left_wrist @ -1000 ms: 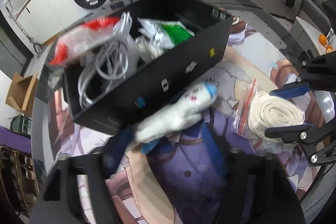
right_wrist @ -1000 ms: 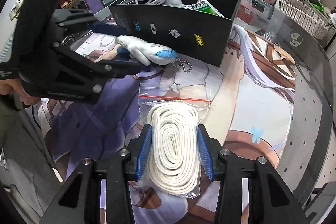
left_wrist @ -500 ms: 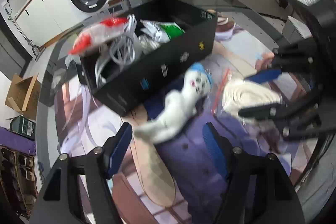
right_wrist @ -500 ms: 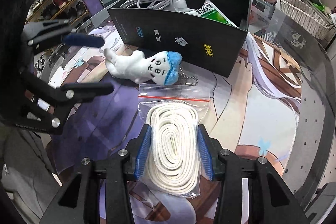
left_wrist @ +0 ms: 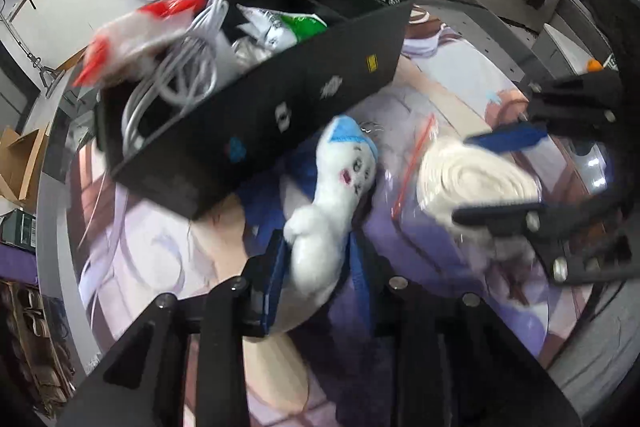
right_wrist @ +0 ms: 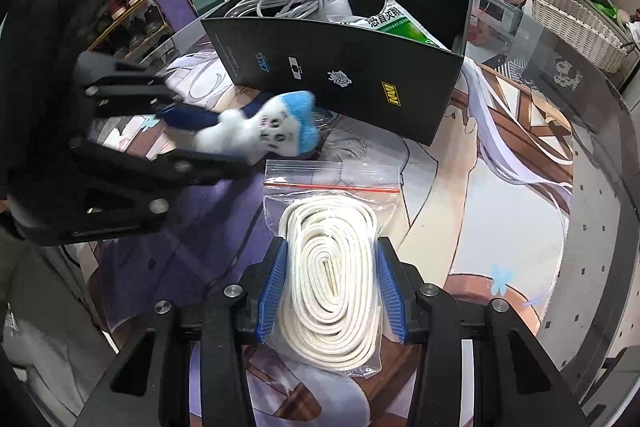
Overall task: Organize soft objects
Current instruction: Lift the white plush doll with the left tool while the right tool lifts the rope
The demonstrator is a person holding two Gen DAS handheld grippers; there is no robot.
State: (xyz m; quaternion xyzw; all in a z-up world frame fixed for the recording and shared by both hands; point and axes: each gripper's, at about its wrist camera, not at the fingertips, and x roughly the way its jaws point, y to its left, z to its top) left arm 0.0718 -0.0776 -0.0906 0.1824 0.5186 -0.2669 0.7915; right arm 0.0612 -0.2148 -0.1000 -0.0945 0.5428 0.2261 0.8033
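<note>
**Plush in the left jaws, rope bag in the right**

Plush toy first: my left gripper has its blue-padded fingers pressed on the lower body of the small white plush figure with the blue cap, whose head points toward the long black cardboard box. In the right wrist view the toy looks lifted just in front of the box's printed wall, though blur keeps me from being sure it is clear of the mat.

My right gripper sits narrow around the coil of flat cream-white rope in its clear zip bag, pads touching both sides of the coil. The bag lies flat on the printed purple-and-cream table mat, just beside the box.

I judge this to be the pick-up step for both soft items. Next, each must rise above the box rim and go in where the grey-white cable bundle and the green-and-white packet leave room.
</note>
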